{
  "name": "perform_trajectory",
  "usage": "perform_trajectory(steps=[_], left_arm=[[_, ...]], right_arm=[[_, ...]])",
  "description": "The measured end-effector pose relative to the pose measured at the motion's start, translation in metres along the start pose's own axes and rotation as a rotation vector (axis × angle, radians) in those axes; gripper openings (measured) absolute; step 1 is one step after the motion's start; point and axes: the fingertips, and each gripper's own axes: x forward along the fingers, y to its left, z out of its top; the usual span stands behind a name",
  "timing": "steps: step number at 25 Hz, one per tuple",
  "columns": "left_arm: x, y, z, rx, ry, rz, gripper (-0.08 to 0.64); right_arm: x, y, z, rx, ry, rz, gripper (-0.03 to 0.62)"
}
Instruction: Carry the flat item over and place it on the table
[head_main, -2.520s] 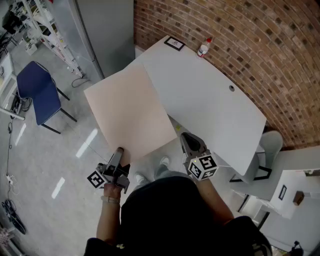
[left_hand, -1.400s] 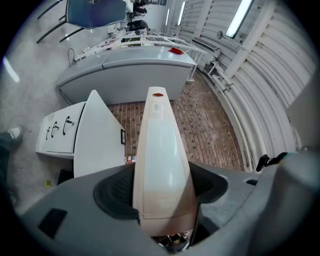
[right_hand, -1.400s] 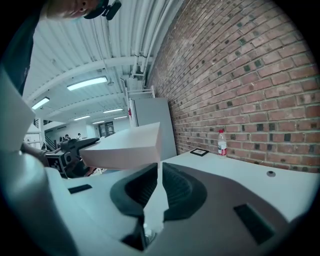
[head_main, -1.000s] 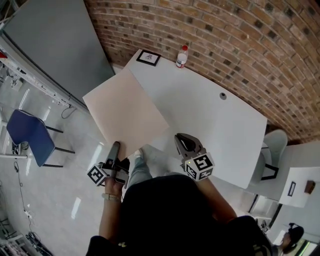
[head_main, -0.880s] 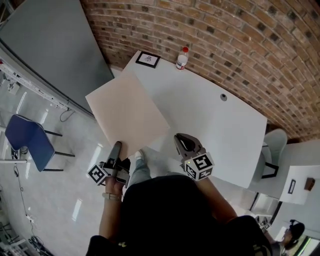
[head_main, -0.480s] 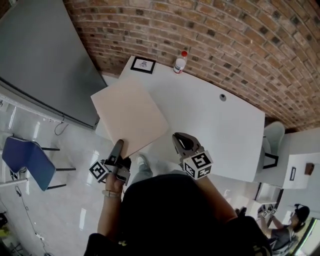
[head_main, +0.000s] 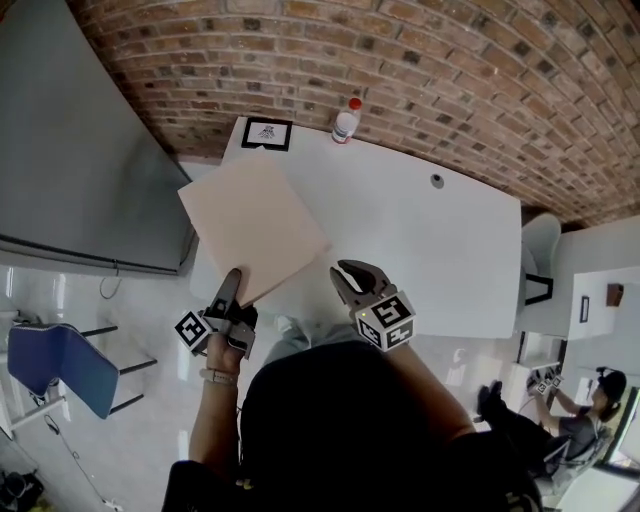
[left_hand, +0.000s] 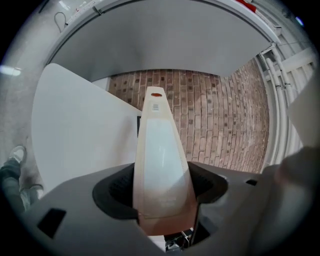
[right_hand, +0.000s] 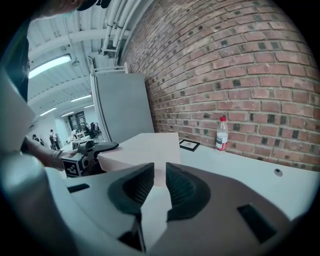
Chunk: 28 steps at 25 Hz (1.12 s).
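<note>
We find the table (head_main: 440, 250) open across its middle and right side — room to pass there. The beige board (head_main: 253, 225) overhangs its left end; a bottle (head_main: 346, 119) and a small frame (head_main: 266, 133) stand at the far edge, just before the brick wall (head_main: 450, 60).

Left gripper (head_main: 233, 280) fingers clamped on board (head_main: 255, 225); right gripper (head_main: 347, 274) fingers just parting, nothing between
</note>
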Motion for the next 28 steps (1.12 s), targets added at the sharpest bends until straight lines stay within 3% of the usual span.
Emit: perform_trajectory(steps=[18,24,28], left_arm=[[0.07,0.059,0.027,-0.087,0.007,0.118,0.293],[0.087,0.066,0.032,-0.114,0.04,0.092,0.293],[0.093,0.073,0.03,-0.15,0.068,0.078,0.293]], right_arm=[[0.078,-0.069,-0.035,-0.005,0.222,0.024,0.209],[0.113,-0.091,-0.055,-0.013,0.287,0.028,0.25],[0.129,-0.092,-0.064,-0.01,0.309,0.079,0.296]])
